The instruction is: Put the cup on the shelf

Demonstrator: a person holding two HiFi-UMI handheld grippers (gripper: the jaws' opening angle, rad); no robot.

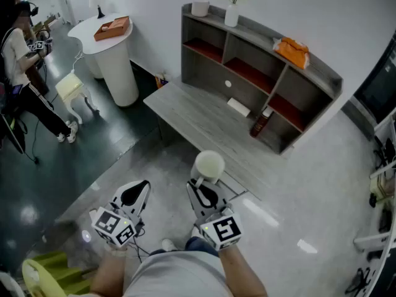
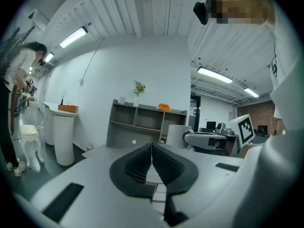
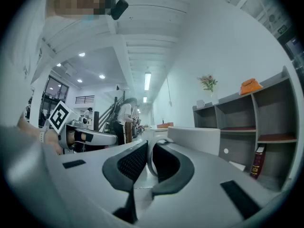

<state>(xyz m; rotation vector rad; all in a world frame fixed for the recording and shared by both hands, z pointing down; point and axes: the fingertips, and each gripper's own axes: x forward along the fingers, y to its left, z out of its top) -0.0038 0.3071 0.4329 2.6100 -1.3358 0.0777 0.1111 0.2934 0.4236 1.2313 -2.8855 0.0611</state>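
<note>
A white cup (image 1: 209,164) hangs in the air in front of the grey table (image 1: 185,113), short of the grey shelf unit (image 1: 309,73). My right gripper (image 1: 203,189) is shut on the cup's handle. In the right gripper view the handle loop (image 3: 151,161) is pinched between the jaws of the right gripper (image 3: 148,156) and the cup body (image 3: 194,139) sits just beyond. My left gripper (image 1: 137,192) is level with it to the left, shut and empty. In the left gripper view the left gripper (image 2: 152,158) has its pads touching, and the cup (image 2: 178,136) shows to the right.
The shelf carries a vase of flowers (image 1: 232,8), a white mug (image 1: 200,8) and an orange item (image 1: 292,50) on top, with a brown bottle (image 1: 261,122) and a white block (image 1: 238,107) below. A white pedestal (image 1: 114,54), a stool (image 1: 71,88) and a person (image 1: 18,60) are at the left.
</note>
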